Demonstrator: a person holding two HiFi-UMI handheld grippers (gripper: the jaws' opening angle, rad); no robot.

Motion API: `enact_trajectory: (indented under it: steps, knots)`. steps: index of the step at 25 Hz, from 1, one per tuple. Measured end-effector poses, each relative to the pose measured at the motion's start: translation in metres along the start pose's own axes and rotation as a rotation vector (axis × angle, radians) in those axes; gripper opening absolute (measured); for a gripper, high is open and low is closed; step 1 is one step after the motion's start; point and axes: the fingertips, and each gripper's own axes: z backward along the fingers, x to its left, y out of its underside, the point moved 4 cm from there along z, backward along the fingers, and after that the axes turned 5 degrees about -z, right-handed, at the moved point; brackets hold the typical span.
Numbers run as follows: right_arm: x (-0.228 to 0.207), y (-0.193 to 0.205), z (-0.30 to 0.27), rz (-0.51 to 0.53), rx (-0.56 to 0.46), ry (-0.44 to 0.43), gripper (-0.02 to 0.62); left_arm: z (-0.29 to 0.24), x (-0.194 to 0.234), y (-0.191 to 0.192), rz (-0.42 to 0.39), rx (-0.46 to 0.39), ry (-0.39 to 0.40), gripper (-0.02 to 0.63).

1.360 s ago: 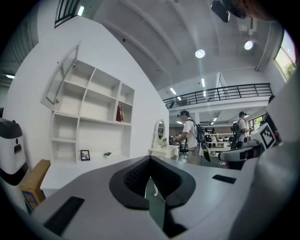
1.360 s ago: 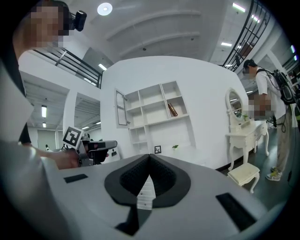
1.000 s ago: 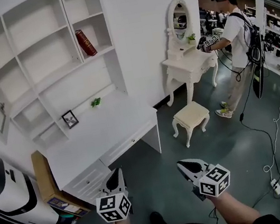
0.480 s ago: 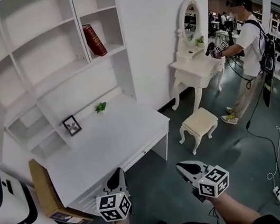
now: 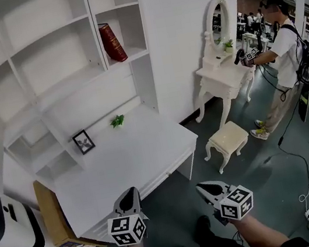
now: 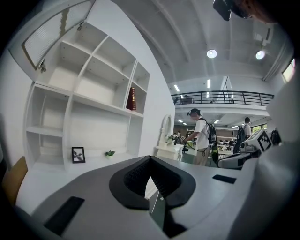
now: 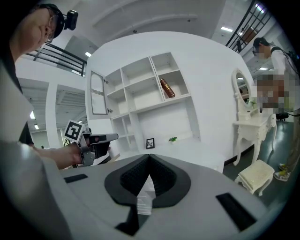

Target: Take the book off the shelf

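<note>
The dark red book [image 5: 112,42] leans tilted in an upper compartment of the white shelf [image 5: 64,82]. Toward its 6 o'clock, a small green plant [image 5: 118,120] sits at the back of the table [image 5: 137,158], with a picture frame [image 5: 84,142] at the plant's 9 o'clock. We hold our left gripper [image 5: 130,193] and right gripper [image 5: 204,187] low at 6 o'clock, well apart from the book. Both pairs of fingers [image 6: 138,176] are pressed together on nothing. A person [image 5: 284,55] stands at 3 o'clock.
</note>
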Motion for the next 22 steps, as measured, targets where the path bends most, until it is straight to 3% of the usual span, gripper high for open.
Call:
enact_trajectory:
  steps: [9,22]
  knots:
    - [-0.048,-0.022,-0.064,-0.019,0.004,-0.066,0.014,-0.057,0.024,-0.004,-0.010,0.026,-0.032,0.009]
    - [-0.144,-0.095,-0.156,-0.003,0.011,-0.205,0.014,-0.178,0.051,-0.046,-0.017,0.051,-0.131,0.009]
